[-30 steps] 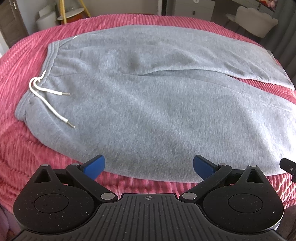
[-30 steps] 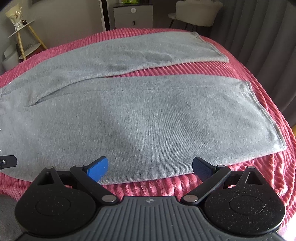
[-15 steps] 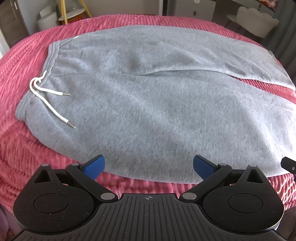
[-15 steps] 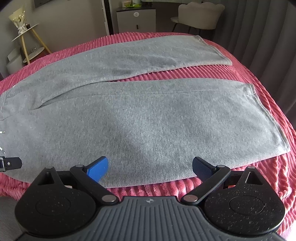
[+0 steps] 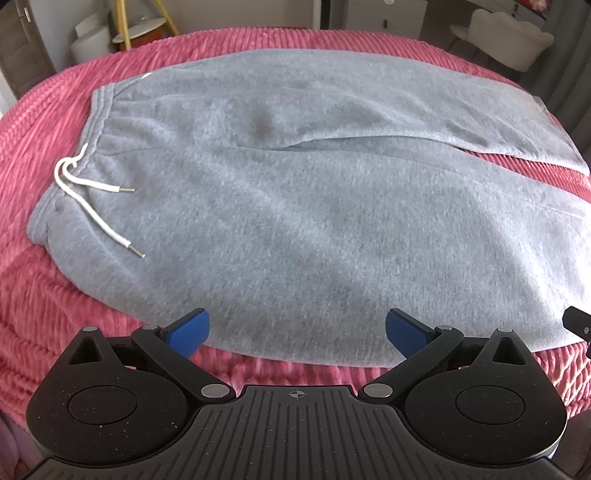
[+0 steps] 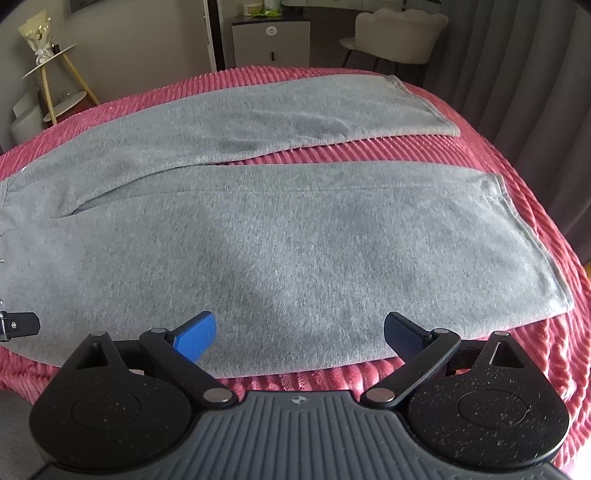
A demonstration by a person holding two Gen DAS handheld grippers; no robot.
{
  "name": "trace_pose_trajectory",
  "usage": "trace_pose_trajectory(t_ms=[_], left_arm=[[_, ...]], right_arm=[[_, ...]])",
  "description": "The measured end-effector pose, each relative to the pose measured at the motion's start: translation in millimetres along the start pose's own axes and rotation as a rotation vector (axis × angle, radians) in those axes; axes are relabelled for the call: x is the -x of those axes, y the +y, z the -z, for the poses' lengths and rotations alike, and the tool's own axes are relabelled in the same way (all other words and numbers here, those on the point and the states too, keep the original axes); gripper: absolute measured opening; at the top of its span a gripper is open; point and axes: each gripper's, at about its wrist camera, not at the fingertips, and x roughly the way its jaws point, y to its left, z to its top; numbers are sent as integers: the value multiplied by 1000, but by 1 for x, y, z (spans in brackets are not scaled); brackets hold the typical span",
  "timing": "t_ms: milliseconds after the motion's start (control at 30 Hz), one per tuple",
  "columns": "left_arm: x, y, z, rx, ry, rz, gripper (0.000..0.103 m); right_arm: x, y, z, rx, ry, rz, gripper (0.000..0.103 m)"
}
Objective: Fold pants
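Note:
Grey sweatpants (image 5: 288, 206) lie spread flat on a pink ribbed bedspread (image 5: 33, 314), waistband to the left with a white drawstring (image 5: 92, 199). The right wrist view shows both legs (image 6: 295, 251) side by side, cuffs to the right, a pink gap between them. My left gripper (image 5: 297, 328) hovers open over the near edge of the seat area, nothing between its blue pads. My right gripper (image 6: 299, 328) stands open above the near leg's lower edge, holding nothing. Each gripper's black tip shows at the border of the other's view.
The bedspread (image 6: 517, 177) drops off at the right beside grey curtains (image 6: 535, 74). Behind the bed stand a white cabinet (image 6: 271, 42), a pale chair (image 6: 399, 33) and a gold-legged side table (image 6: 55, 85).
Both cameras have drawn back and risen slightly, so the pants sit lower in each view. The pants have not moved, and both grippers stay open.

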Motion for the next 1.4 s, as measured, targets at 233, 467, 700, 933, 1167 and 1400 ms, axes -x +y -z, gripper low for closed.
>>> trace_pose_trajectory(t_ms=[233, 467, 700, 933, 1167, 1400], left_arm=[[-2, -2, -1, -4, 1, 9, 103], [-7, -5, -2, -11, 8, 10, 103], [-14, -1, -3, 12, 17, -8, 103], [-26, 6, -10, 59, 11, -82, 103], [-35, 17, -56, 140, -23, -65, 103], [-60, 35, -127, 424, -125, -29, 103]], right_arm=[[-2, -2, 0, 6, -9, -6, 98], [-2, 6, 0, 76, -61, 40, 98], [-14, -5, -1, 20, -20, 23, 98], [-27, -19, -11, -53, 39, -99, 98], [-56, -44, -76, -143, 33, -113, 98], [-133, -59, -219, -324, 49, -91, 96]])
